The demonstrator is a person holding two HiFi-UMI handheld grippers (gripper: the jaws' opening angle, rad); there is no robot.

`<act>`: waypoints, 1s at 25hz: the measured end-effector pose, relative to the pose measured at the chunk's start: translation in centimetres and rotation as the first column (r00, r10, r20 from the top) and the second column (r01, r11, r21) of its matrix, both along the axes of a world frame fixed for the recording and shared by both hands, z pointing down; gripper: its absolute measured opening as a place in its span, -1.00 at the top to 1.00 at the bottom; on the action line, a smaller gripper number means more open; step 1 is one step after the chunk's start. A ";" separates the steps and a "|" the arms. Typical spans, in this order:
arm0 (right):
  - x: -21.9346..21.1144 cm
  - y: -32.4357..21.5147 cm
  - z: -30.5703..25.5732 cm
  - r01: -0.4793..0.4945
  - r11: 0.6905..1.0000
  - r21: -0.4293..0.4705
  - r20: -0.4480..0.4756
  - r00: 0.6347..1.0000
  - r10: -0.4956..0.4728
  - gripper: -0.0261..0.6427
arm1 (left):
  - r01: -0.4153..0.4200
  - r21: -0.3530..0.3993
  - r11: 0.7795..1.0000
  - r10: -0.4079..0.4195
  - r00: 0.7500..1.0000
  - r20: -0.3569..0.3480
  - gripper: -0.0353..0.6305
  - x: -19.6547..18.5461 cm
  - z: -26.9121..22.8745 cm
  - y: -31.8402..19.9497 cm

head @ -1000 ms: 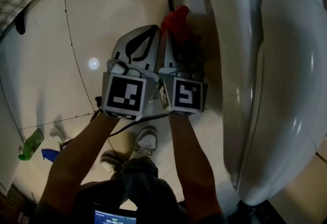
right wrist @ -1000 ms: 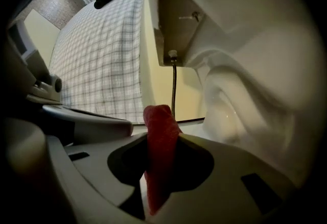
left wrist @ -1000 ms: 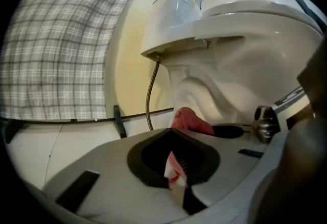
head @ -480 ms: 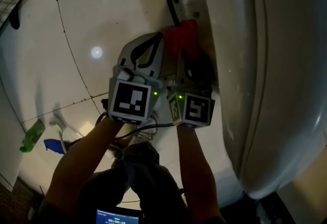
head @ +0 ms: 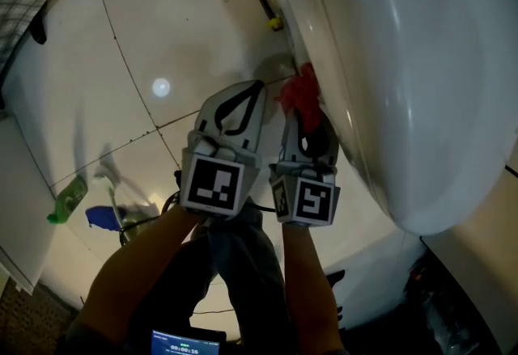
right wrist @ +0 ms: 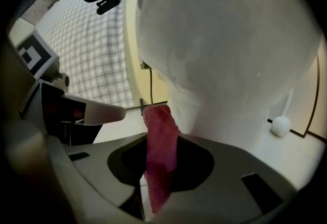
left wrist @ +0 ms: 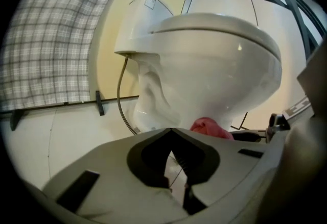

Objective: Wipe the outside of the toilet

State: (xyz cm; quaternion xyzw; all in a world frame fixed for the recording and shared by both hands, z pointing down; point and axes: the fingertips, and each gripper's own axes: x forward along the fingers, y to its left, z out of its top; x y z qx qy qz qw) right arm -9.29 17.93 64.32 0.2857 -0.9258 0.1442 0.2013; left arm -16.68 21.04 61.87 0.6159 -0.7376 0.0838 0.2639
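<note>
The tiled floor [head: 146,30] spreads out to my left, with a bright spot of glare [head: 161,87] on it. Farther left a green bottle [head: 67,200] sits on the tiles, something blue [head: 101,218] just beside it. A checked surface [left wrist: 46,59] fills the far left. A white ball [right wrist: 280,126] sits low on my right. A lit screen [head: 184,341] shows at the bottom edge.

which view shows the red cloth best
The right gripper view: the red cloth fills the middle, clamped upright in the right gripper in front of the toilet bowl. The head view shows it only as a small red bunch beside the bowl. The left gripper view catches just a pink lump under the bowl.
</note>
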 end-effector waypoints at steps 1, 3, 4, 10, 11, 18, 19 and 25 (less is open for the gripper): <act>-0.6 0.6 -1.4 0.009 1.000 0.005 0.018 1.000 -0.009 0.66 | 0.006 0.000 1.000 -0.006 1.000 0.010 0.87 -0.6 -1.1 0.4; -1.8 1.9 -4.3 0.021 1.000 0.005 0.050 0.999 -0.022 0.66 | 0.011 -0.005 1.000 -0.011 0.999 0.044 0.87 -1.9 -3.9 1.3; -2.2 2.6 -6.0 0.023 1.000 0.006 0.062 0.998 -0.024 0.66 | 0.013 -0.006 1.000 -0.012 0.998 0.063 0.87 -2.5 -5.7 1.9; -4.1 6.2 -23.1 0.050 0.999 0.016 0.147 0.988 -0.052 0.66 | 0.098 0.042 0.994 -0.102 0.989 0.103 0.87 -5.3 -22.4 6.6; -4.7 6.7 -26.5 0.071 0.997 0.022 0.166 0.983 -0.073 0.66 | 0.107 0.050 0.993 -0.112 0.987 0.119 0.87 -5.8 -25.7 7.4; -8.2 9.5 -50.7 0.292 0.951 0.100 0.302 0.902 -0.309 0.66 | 0.158 0.163 0.974 -0.190 0.961 0.203 0.87 -6.7 -47.3 11.1; -8.1 9.9 -53.4 0.322 0.939 0.125 0.312 0.885 -0.345 0.65 | 0.166 0.178 0.970 -0.202 0.957 0.208 0.87 -6.4 -49.7 11.5; -4.4 11.9 -64.1 0.456 0.866 0.204 0.313 0.808 -0.499 0.65 | 0.169 0.226 0.959 -0.223 0.944 0.245 0.87 -2.8 -61.2 12.7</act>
